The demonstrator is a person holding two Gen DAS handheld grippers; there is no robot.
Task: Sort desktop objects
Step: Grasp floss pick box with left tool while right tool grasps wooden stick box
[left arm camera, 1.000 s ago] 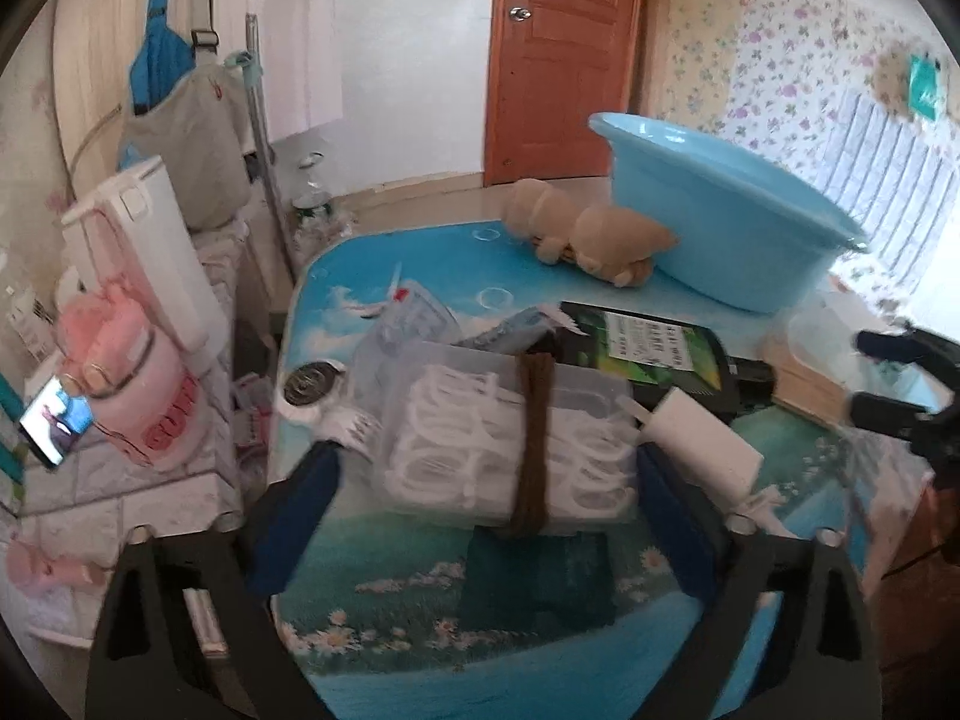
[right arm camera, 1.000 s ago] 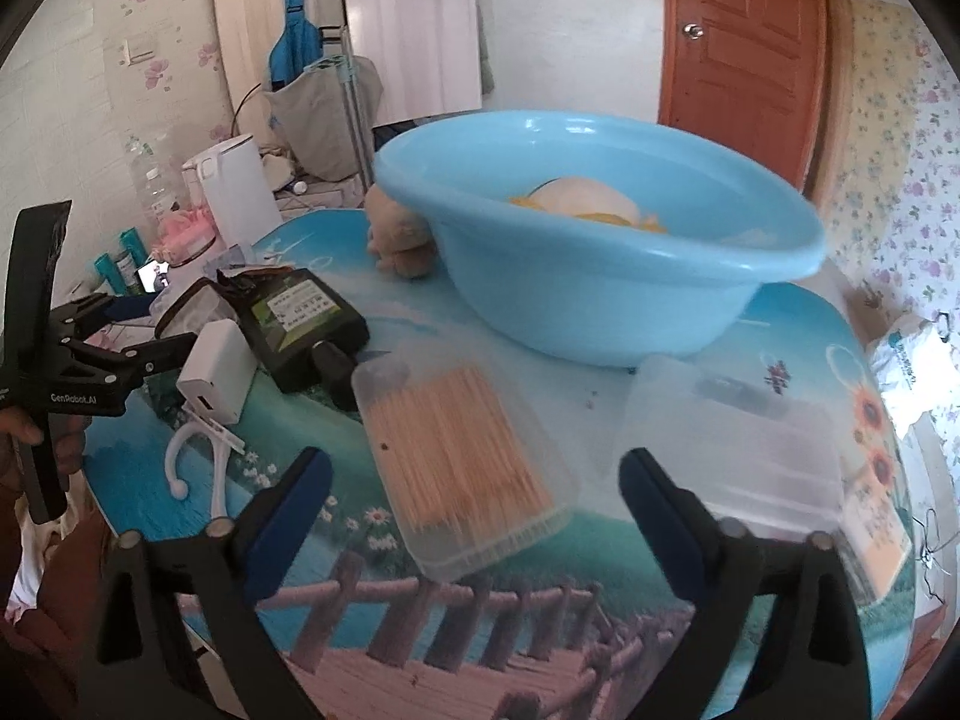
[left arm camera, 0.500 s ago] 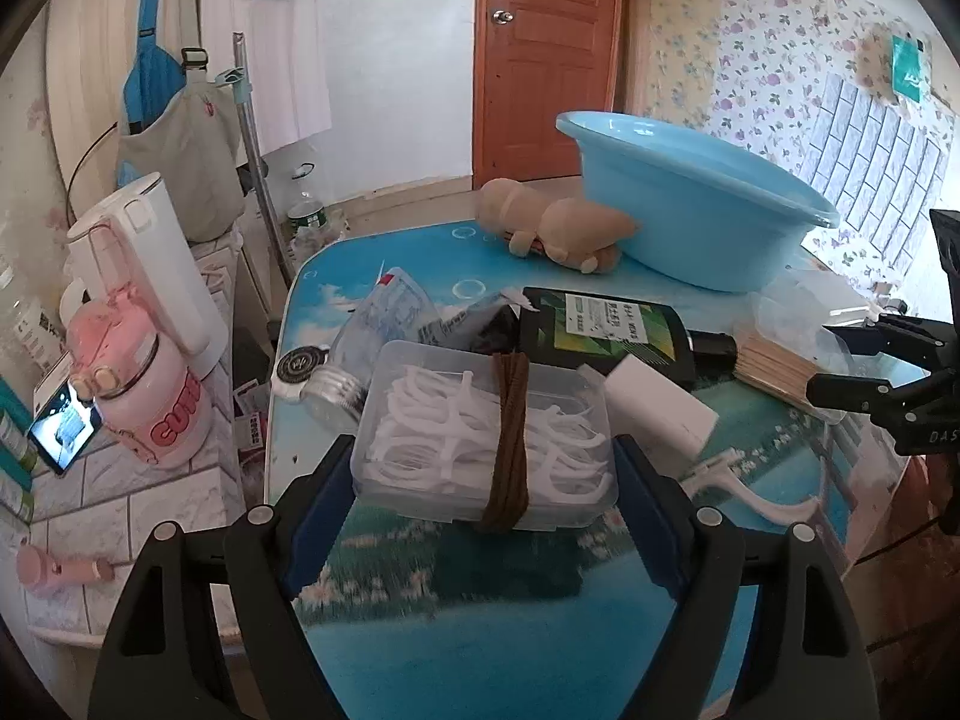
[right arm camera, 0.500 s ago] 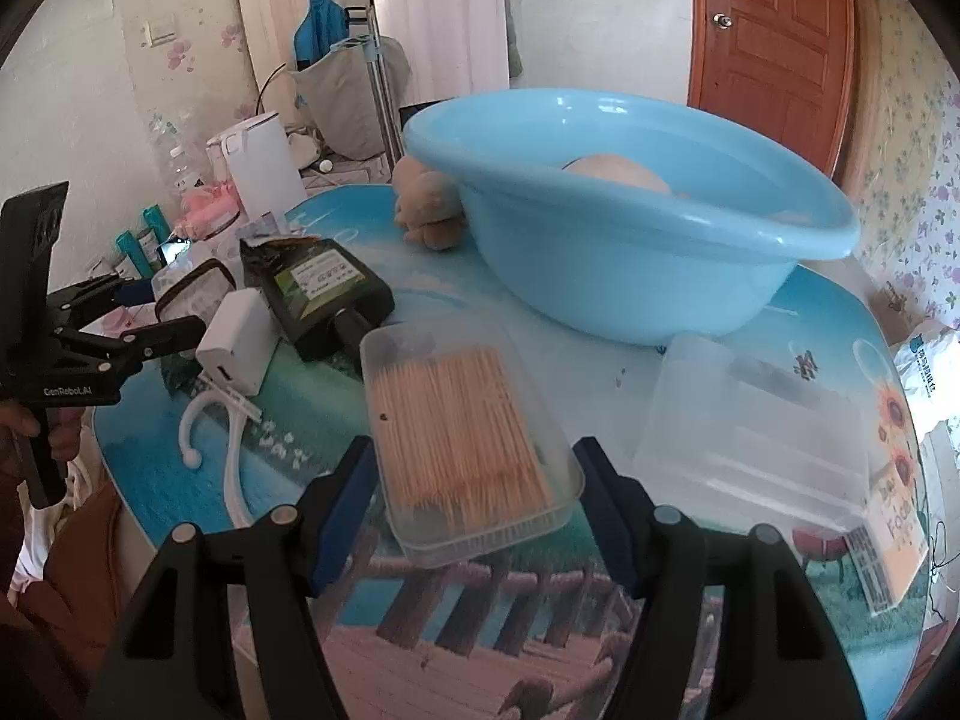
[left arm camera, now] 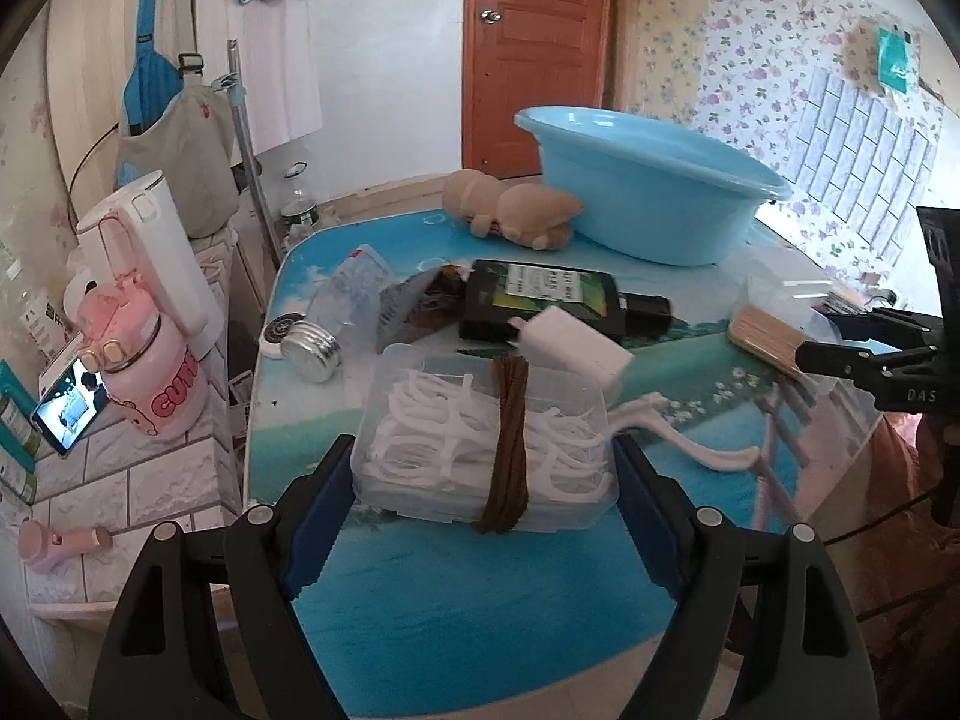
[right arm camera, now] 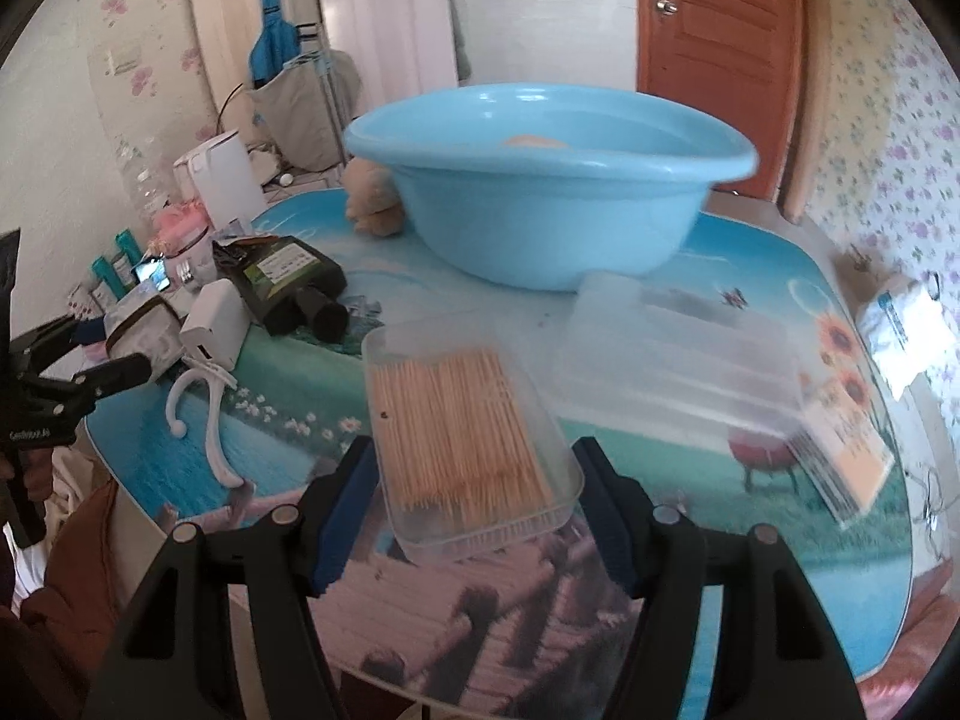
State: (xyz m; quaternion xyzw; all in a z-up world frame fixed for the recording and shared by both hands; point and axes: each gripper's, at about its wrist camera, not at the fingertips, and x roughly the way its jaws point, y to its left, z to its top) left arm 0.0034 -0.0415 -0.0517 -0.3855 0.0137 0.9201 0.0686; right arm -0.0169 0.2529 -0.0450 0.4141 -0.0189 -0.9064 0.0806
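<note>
A clear box of white floss picks (left arm camera: 444, 438), bound by a brown hair tie (left arm camera: 507, 450), sits between the blue pads of my left gripper (left arm camera: 483, 456). The pads press on both of its sides above the table's near edge. My right gripper (right arm camera: 474, 450) is shut on a clear box of toothpicks (right arm camera: 462, 420), which tilts slightly over the picture-printed table (right arm camera: 660, 468). The left wrist view shows the toothpick box (left arm camera: 768, 336) at the right, with the black right-hand tool beside it. The right wrist view shows the floss box (right arm camera: 144, 330) at the far left.
A blue basin (right arm camera: 540, 222) stands at the back with a plush toy (left arm camera: 516, 216) beside it. A dark bottle (left arm camera: 540, 300), white charger (left arm camera: 576, 348), white hook (left arm camera: 690, 450) and round tin (left arm camera: 309, 348) lie mid-table. A clear lid (right arm camera: 678, 360) lies right of the toothpicks.
My right jaws closed from wide open onto the toothpick box and shifted it. My left gripper drew the floss box toward the near edge, away from the clutter.
</note>
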